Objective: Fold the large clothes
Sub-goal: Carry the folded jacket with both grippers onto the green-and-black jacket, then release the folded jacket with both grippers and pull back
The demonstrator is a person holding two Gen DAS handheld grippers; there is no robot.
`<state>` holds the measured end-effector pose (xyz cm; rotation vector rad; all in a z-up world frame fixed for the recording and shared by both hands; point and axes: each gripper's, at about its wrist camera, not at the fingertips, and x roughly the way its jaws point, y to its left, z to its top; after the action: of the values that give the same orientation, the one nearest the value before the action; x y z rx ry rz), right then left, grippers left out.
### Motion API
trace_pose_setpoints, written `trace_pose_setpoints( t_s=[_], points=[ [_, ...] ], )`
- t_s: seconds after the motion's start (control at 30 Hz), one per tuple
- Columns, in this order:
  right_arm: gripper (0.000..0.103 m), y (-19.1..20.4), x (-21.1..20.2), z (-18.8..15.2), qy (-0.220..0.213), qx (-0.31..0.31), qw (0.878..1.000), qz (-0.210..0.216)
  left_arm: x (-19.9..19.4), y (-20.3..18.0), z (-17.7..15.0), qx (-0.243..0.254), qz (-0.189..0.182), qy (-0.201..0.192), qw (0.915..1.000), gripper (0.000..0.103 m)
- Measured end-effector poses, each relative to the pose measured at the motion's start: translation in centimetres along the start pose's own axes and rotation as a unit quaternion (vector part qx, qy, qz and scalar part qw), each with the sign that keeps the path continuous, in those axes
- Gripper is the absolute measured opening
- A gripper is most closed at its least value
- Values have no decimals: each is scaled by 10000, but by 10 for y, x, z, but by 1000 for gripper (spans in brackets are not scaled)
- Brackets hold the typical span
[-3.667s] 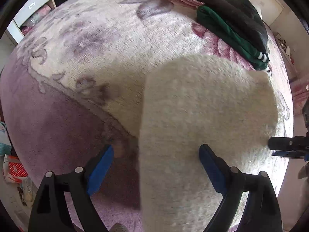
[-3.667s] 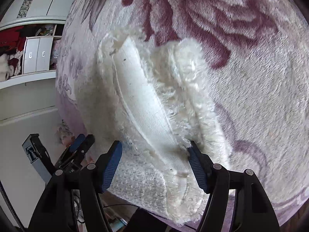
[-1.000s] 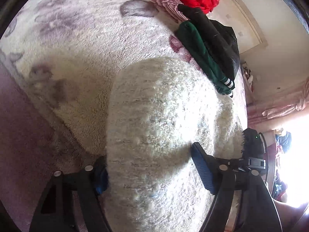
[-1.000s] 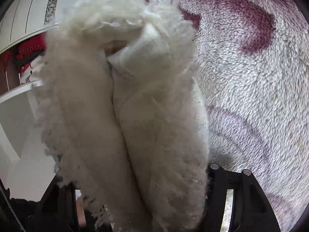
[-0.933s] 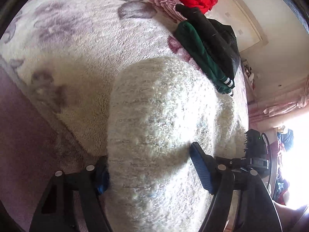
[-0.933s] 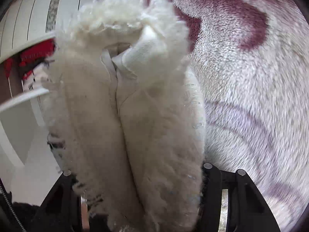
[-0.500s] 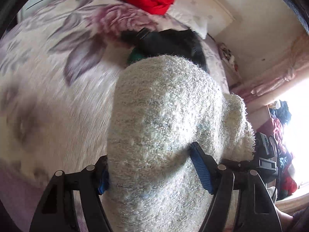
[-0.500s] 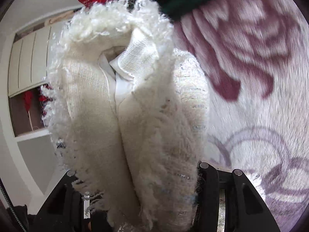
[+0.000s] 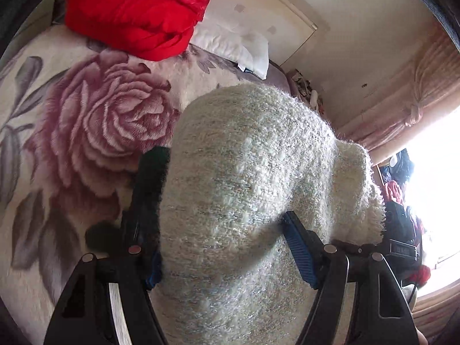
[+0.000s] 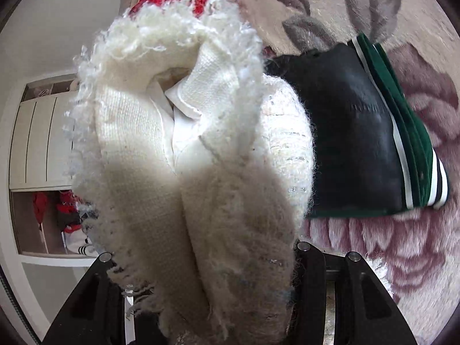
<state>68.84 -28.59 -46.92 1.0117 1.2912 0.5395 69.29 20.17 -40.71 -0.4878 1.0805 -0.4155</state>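
A folded white fuzzy sweater point(image 9: 244, 187) fills the middle of the left wrist view, lifted above the bed. My left gripper point(image 9: 227, 247) is shut on it, blue pads pressing into both sides. In the right wrist view the same sweater point(image 10: 201, 149) bulges up between the fingers, its folded layers showing. My right gripper point(image 10: 201, 273) is shut on its other end. The right gripper's body point(image 9: 402, 238) shows past the sweater's right edge in the left wrist view.
The bed has a floral plush blanket point(image 9: 86, 132). A folded stack of black and green clothes point(image 10: 373, 143) lies on it, close to the sweater. A red quilt point(image 9: 138, 8) and a white pillow point(image 9: 235, 49) lie at the bed's head. A wardrobe point(image 10: 37, 143) stands left.
Both grippers closed on the folded sweater, lifted it off the blanket and carried it towards the head of the bed, up to the black and green stack.
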Motion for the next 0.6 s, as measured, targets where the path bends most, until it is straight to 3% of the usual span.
trace_pose_setpoints(
  t_s=[0.1, 0.2, 0.27, 0.4, 0.5, 0.6],
  points=[
    [51, -15, 22, 71, 76, 117, 9995, -281, 53, 24, 20, -42, 149, 335, 9993, 70],
    [51, -47, 51, 110, 221, 313, 9978, -538, 100, 50, 20, -81, 296, 625, 9976, 71],
    [53, -62, 65, 124, 196, 371, 9978, -516, 112, 61, 23, -310, 173, 627, 9974, 74],
    [63, -61, 75, 130, 171, 241, 9973, -670, 104, 53, 26, -312, 286, 682, 9968, 74],
    [71, -41, 73, 123, 136, -27, 9925, -1211, 93, 40, 27, -120, 558, 728, 9957, 75],
    [83, -16, 70, 103, -131, -435, 9794, -1966, 72, 22, 24, 322, 1156, 396, 9920, 79]
  ],
)
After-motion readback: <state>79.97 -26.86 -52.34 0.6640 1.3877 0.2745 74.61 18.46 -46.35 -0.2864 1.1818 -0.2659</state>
